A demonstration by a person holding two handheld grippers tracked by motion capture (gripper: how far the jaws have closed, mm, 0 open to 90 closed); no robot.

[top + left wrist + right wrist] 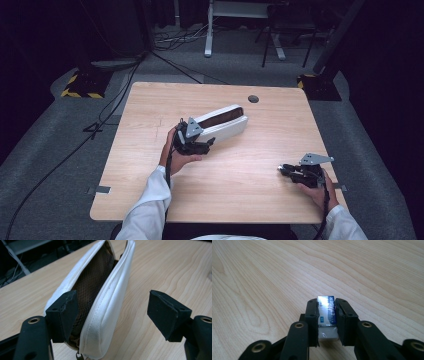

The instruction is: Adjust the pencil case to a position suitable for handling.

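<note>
A white zip pouch (222, 121) lies in the middle of the wooden table (240, 195), its zipper undone and a dark mesh lining showing inside (92, 282). My left gripper (202, 144) is at the pouch's near end with its jaws wide apart. In the left gripper view (112, 300) the left pad (62, 315) sits against the pouch's open mouth, and the right pad (166, 312) stands off it over bare wood. My right gripper (281, 170) rests low at the table's right front, shut on a small eraser (327, 312) in a blue and white sleeve.
A round cable hole (253, 98) sits near the table's far edge. Behind the table are a white desk frame (209, 30), a chair base (280, 45) and floor cables. Yellow-black striped bases (80, 87) flank the far corners.
</note>
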